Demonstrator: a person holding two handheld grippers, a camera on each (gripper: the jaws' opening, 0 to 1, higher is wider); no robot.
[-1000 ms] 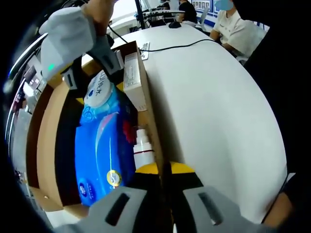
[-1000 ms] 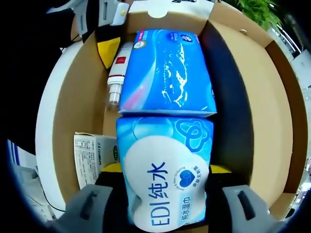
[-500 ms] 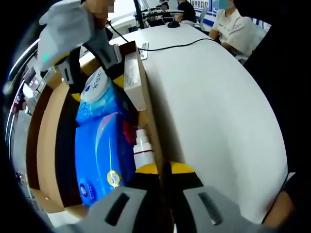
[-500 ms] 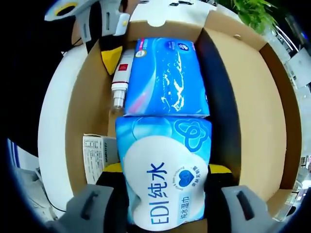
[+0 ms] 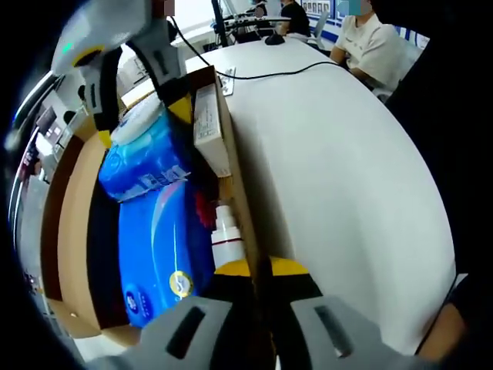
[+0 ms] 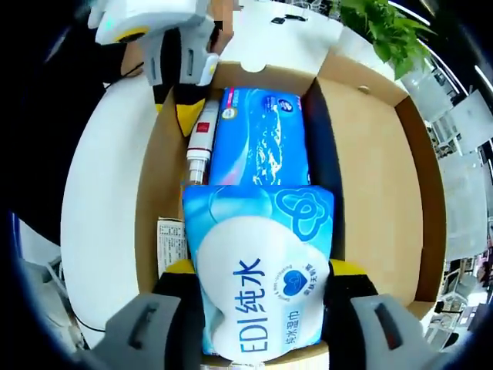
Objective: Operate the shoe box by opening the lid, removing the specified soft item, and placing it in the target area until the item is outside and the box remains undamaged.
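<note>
Over on the white bench, left hand-held gripper clamped down on the shoe box wall, presumably to pin it steady. Right hand-held gripper squeezing the wet wipes pack, tilted up above the other blue pack but hanging over the open box, not out yet.
</note>
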